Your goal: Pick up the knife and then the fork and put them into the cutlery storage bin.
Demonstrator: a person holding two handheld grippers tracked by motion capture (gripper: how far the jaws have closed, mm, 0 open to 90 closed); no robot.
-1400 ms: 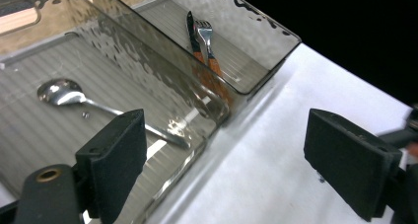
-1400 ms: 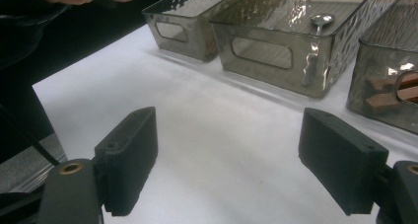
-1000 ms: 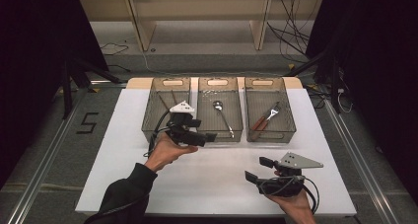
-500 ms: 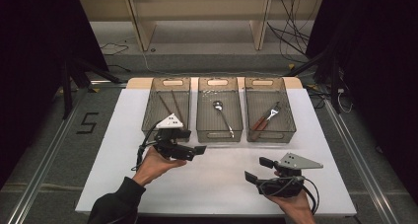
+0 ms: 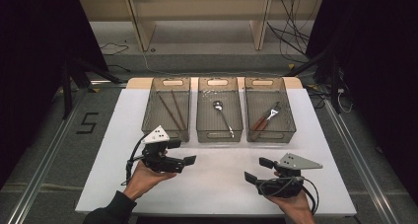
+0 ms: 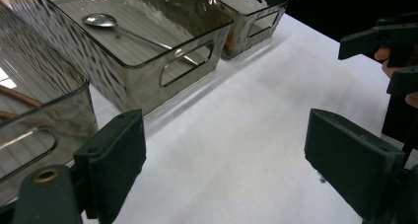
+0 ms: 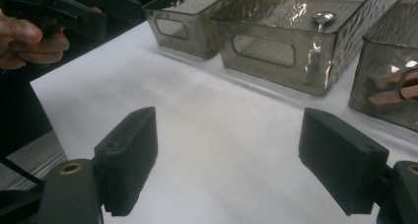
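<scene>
Hovering: both grippers are hanging over the bare white table top [image 5: 222,174], neither one holding anything.
Left gripper: the left gripper [image 5: 186,160] is sitting at about 7 o'clock on the table in the high view, its jaws standing wide apart with only white surface between them (the left gripper view shows this plainly).
Right gripper: the right gripper [image 5: 257,170] is resting at about 5 o'clock, its jaws likewise spread and empty, pointing toward the left gripper.
Nearest bin: the left bin [image 5: 166,130] is lying just beyond the left gripper, toward 11 o'clock, and is holding two brown chopsticks [image 5: 171,110].
Middle bin: the middle bin [image 5: 219,133] is standing at 12 o'clock, touching nothing, with a metal spoon [image 5: 222,116] lying inside it.
Right bin: the right bin [image 5: 270,133] is sitting toward 1 o'clock and is carrying a fork [image 5: 265,118] with a wooden handle.
Spacing: the two grippers are staying well apart from each other and from the bins' contents.
</scene>
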